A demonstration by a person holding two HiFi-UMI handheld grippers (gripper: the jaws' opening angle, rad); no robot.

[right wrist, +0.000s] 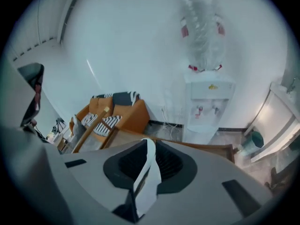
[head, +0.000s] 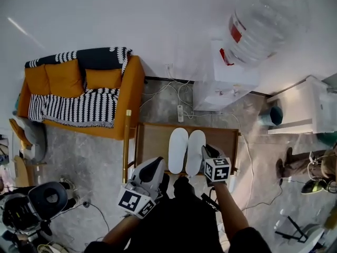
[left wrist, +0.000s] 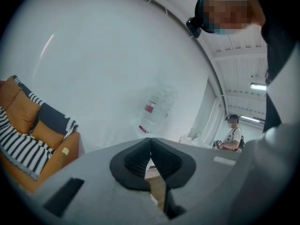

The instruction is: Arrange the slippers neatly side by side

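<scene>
Nearest, at the bottom centre of the head view, the person's forearms reach forward with a gripper in each hand. The left gripper (head: 157,165) hangs low and left of the pair. Its jaws are closed on nothing: in its own view the pads meet at the tip, and only a sliver of brown table shows through the slit below. It looks parked there because it has nothing left to hold. The right gripper (head: 207,151) sits just beside the heel end of the right slipper (head: 196,152). In its own view the jaws are pinched on a thin white band that runs up between the pads and pokes out past them. I take this for that slipper's outer edge, gripped so the slipper can be nudged against its mate. Just beyond, at the frame's centre, the left slipper (head: 178,149) and the right one lie flat on the table (head: 152,141). They are parallel, touching or nearly so along their inner sides, toes pointing away and heels roughly level. The task therefore looks all but done, with only letting go remaining. Farther off, an orange sofa (head: 79,94) with striped throws fills the upper left. A white dispenser (head: 226,83) with its bottle stands against the wall at upper right.
</scene>
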